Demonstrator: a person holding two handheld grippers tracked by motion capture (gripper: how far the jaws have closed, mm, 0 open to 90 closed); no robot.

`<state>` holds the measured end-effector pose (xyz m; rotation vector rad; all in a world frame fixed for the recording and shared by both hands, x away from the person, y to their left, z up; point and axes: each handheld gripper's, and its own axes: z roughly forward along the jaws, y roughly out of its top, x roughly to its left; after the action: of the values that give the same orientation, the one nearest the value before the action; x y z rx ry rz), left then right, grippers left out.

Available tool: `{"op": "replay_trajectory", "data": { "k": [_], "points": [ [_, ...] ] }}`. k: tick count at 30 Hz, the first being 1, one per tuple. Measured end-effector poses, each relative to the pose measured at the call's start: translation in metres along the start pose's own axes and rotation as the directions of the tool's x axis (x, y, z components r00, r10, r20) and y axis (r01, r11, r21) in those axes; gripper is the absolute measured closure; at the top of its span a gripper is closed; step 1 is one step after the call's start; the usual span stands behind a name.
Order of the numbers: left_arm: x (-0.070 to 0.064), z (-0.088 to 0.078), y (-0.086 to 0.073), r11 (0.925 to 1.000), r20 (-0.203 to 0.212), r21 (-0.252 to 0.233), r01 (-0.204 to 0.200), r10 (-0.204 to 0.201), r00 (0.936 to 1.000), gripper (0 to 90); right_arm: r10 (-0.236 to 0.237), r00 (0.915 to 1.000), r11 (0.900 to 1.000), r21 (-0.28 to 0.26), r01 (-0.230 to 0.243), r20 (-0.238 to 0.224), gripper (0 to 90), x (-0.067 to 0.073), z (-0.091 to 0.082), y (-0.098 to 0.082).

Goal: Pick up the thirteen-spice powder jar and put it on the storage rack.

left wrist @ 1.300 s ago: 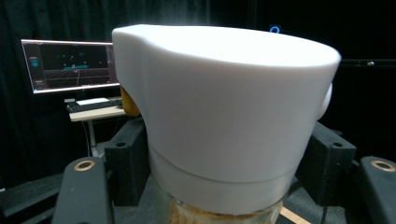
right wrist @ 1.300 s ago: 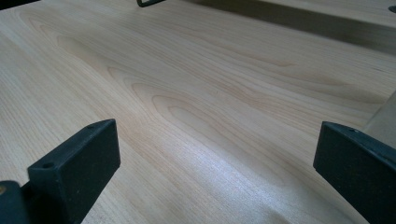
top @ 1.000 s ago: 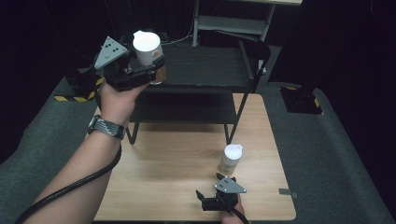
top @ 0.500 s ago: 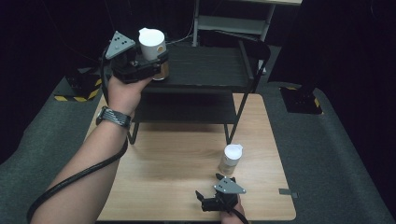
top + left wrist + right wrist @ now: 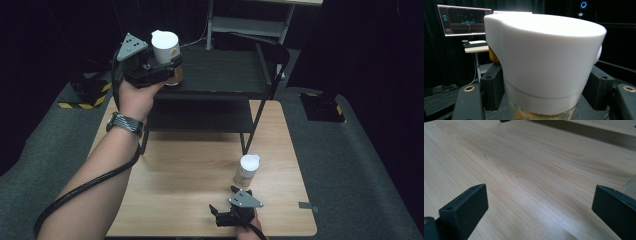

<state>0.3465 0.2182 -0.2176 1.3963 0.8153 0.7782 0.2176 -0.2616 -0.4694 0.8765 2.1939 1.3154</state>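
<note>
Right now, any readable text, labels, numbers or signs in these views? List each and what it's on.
None can be read.
Monitor: green and red screen graphics, too small and blurred to read.
Held jar in the left tool: plain white cap, no print visible.
Jar on the table: no label legible.
Yellow-black hazard stripes on the floor: a marking, no words.

Setting: probably recording lab | Evidence: black curtains [image 5: 60, 30]; monitor [image 5: 464, 20] on stand; hazard-taped floor block [image 5: 82, 95]; wooden table [image 5: 180, 200]

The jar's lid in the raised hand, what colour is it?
White; the lid shows best in the left gripper view.
</note>
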Motion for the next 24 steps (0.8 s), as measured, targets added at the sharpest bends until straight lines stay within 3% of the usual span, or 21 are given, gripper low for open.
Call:
{"op": "replay_trajectory", "data": {
  "k": [10, 20, 24],
  "points": [
    [0.004, 0.005, -0.001, 0.9998, 0.015, -0.004, 0.021, -0.021, 0.9997, 29.6, -0.003, 1.0, 1.0, -0.001, 0.003, -0.003, 0.0, 0.0, 0.0, 0.0],
    [0.005, 0.009, 0.0, 1.0, 0.027, 0.003, -0.003, 0.003, 0.9996, 29.4, -0.01, 1.0, 1.0, 0.006, 0.01, 0.002, 0.1, 0.001, 0.0, 0.001],
    [0.006, 0.012, -0.004, 0.9998, 0.024, -0.007, 0.017, -0.017, 0.9996, 29.4, -0.012, 0.9999, 1.0, 0.007, 0.012, -0.002, 0.0, 0.001, 0.001, 0.001]
  ]
}}
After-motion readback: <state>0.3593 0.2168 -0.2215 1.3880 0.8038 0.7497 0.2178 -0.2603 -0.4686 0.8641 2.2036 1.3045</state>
